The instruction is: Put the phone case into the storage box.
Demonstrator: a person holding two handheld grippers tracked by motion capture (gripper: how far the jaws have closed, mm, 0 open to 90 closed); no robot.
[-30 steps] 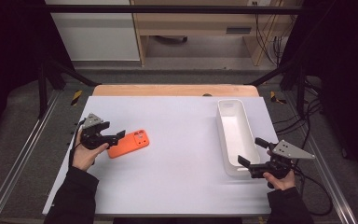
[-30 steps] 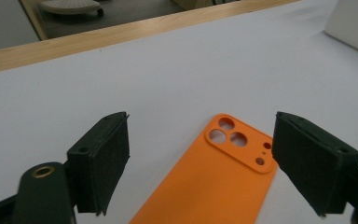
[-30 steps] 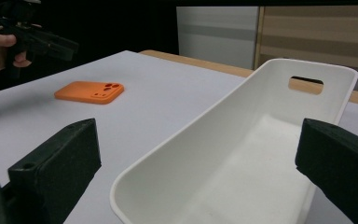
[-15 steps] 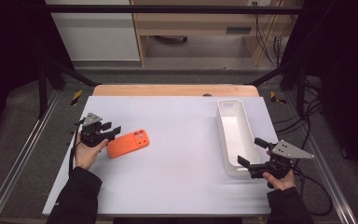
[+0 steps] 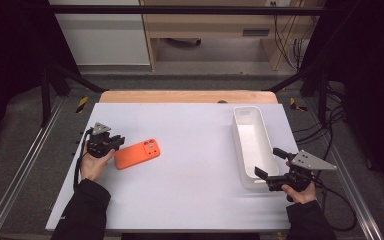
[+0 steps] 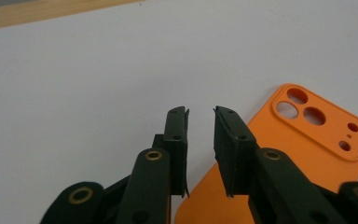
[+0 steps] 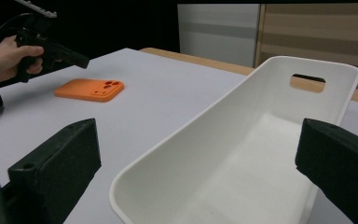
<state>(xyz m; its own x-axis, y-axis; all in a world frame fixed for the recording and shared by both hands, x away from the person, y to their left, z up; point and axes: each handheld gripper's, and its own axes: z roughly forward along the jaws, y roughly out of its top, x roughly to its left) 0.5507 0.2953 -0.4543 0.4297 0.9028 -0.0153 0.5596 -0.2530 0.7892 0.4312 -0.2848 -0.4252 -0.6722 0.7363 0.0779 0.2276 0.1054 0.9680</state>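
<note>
One orange plastic phone case [image 5: 137, 154] with camera cut-outs, lying flat, back side up, on the left half of the table. One long white plastic bin [image 5: 253, 145] with a handle slot in its far end wall, empty, standing on the right half, well apart from the case. Two hand-held black two-jaw grippers, one per hand.

Surface: a white tabletop [image 5: 195, 150] with a strip of light wood along its far edge, set in a metal frame. Room: grey floor, dark curtains at both sides, pale cabinets at the back, cables on the floor to the right.

Left gripper [image 5: 118, 141]: held at the case's left end, above it, jaws parted by a narrow gap with nothing between them; in the left gripper view [image 6: 200, 122] the orange case [image 6: 303, 140] lies under and beyond the right jaw. Contact with the case cannot be told.

Right gripper [image 5: 271, 165]: jaws spread wide, one to either side of the bin's near end; in the right gripper view the bin [image 7: 242, 154] sits between them, untouched
</note>
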